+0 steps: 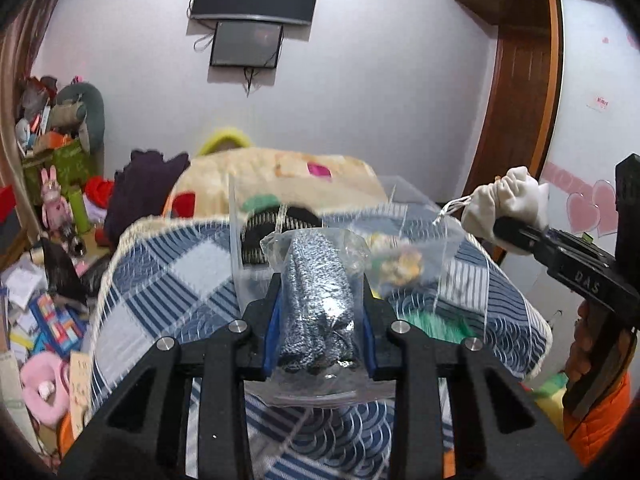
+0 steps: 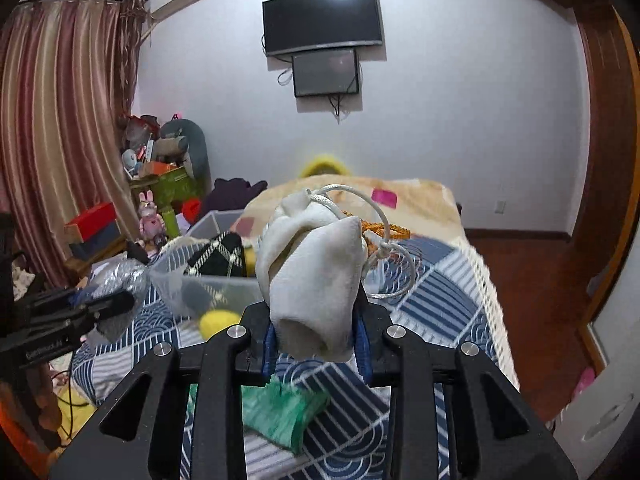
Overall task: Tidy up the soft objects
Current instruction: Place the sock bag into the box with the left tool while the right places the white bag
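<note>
A bed (image 2: 436,280) with a blue-and-white patchwork cover fills the middle of both views; a cream blanket (image 2: 412,200) lies across its far end. On the cover stands a clear bin (image 2: 172,280), holding a black-and-white plaid item (image 2: 220,256); a yellow ball (image 2: 218,320) shows through or beside its near wall, which of the two cannot be told. A green cloth (image 2: 284,412) lies flat on the cover, below the right gripper. The left gripper (image 1: 318,312) is clenched on a clear bag (image 1: 316,280) that contains a grey-speckled knit roll, held above the cover in front of the bin. The right gripper (image 2: 316,320) is clenched on a white pouch (image 2: 316,272), drawstring end away from the camera, its cord (image 2: 384,216) looping free; in the left wrist view this pouch (image 1: 508,204) is raised to the right of the bin. Behind the pouch an orange braid (image 2: 388,232) rests on the bed. On the far wall hang a dark TV (image 2: 320,20) and a smaller screen (image 2: 326,72) just beneath it.
</note>
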`<state>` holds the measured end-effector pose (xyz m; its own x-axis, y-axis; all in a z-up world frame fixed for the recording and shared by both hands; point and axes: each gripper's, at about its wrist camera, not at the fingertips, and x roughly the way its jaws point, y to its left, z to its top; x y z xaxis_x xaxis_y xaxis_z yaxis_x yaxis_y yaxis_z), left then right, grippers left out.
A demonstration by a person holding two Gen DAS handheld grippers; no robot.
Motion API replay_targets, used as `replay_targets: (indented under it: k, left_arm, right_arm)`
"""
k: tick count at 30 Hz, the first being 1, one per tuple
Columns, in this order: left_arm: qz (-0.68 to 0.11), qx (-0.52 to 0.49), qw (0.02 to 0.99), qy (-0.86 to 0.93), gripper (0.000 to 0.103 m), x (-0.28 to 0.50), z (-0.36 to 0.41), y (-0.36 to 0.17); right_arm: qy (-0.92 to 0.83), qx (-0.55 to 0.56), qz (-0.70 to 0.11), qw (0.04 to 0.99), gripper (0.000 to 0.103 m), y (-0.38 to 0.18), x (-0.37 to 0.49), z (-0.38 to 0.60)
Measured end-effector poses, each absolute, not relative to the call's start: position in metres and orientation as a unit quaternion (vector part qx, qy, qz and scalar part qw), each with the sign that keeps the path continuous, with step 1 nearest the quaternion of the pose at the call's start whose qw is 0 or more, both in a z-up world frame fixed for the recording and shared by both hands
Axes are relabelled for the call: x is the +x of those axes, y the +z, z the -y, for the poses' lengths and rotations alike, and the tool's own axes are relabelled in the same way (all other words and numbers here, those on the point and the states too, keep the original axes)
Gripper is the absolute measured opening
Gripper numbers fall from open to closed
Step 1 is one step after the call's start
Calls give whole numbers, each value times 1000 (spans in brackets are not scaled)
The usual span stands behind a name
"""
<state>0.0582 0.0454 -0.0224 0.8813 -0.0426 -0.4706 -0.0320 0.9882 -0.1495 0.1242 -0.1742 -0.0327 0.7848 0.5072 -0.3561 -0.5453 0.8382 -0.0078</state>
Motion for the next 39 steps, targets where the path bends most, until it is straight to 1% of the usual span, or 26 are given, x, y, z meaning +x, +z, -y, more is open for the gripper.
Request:
replay_targets:
  k: [8, 13, 20, 28, 35, 39]
  left_arm:
    - [-226, -69, 972, -2, 32, 87, -51, 4]
    - [-239, -73, 968, -4, 32, 104, -56, 4]
    - [-270, -89, 959, -7, 32, 137, -67, -8]
    - [-303, -76, 950, -4, 32, 171, -66, -30]
    - [-331, -72, 941, 14, 32, 185, -68, -49]
    - [-331, -72, 941, 16, 33, 183, -67, -50]
  right_arm:
    - [285, -67, -147, 945, 28, -11, 136, 155]
    - [285, -83, -146, 944, 28, -10, 146, 137]
    - [291, -102, -170, 936, 28, -18, 160, 114]
    - [296, -126, -211, 923, 28, -33, 179, 95]
    - [300, -148, -260, 906, 28, -54, 195, 82]
    - [293, -159, -273, 902, 29, -61, 197, 81]
